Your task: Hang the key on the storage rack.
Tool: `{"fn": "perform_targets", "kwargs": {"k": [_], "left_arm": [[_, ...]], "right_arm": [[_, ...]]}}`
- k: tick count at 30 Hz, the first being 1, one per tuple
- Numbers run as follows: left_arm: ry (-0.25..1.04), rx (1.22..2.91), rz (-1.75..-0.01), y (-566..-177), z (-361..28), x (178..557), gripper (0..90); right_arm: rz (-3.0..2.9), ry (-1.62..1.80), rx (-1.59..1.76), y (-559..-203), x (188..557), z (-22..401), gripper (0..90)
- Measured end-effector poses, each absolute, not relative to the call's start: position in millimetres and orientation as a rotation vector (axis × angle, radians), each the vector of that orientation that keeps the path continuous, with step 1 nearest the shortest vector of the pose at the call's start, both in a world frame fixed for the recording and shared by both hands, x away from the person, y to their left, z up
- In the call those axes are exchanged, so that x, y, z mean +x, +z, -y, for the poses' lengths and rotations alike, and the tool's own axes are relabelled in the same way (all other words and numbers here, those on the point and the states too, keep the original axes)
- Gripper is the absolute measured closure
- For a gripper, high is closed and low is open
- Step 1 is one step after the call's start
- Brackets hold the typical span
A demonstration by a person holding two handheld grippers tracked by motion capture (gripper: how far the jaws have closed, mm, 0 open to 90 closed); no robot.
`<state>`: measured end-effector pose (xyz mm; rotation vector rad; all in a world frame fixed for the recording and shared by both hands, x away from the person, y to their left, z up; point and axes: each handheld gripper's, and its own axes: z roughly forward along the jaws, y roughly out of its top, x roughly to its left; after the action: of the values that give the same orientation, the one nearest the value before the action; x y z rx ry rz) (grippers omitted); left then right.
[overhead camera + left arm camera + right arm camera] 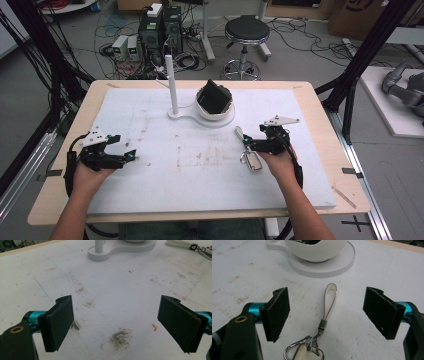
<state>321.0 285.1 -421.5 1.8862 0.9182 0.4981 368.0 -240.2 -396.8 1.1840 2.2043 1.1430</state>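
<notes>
my right gripper (325,315) hangs wide open, holding nothing, straddling the key fob's strap (329,300) on the mat near the white stand (210,117), lined up to grab it.

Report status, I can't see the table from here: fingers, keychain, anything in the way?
Both grippers open, left gripper idle. Right gripper over the keychain, not gripping. White stand beyond, path clear.

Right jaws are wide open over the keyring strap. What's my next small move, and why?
Probably lower the right gripper a little and close on the strap loop. The strap lies flat on the white mat between the open jaws, untouched, with its clasp and key fob nearer the hand. The left gripper hangs open over bare mat.
</notes>
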Motion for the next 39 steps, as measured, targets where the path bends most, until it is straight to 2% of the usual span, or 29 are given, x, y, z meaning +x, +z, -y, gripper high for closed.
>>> {"fn": "perform_targets", "kwargs": {"k": [20,28,37,39], "left_arm": [[0.498,1.894,-0.916,-422,-284,320,13.6],[0.498,1.893,-0.921,-423,-284,320,13.6],[0.499,1.898,-0.919,-422,-284,320,13.6],[0.500,1.897,-0.920,-422,-284,320,13.6]], "right_arm": [[-2.311,0.955,1.252,-430,381,232,24.8],[-2.351,0.922,1.265,-437,388,231,36.5],[-2.370,0.884,1.262,-442,391,229,42.3],[-2.365,0.866,1.249,-442,390,228,46.2]]}}
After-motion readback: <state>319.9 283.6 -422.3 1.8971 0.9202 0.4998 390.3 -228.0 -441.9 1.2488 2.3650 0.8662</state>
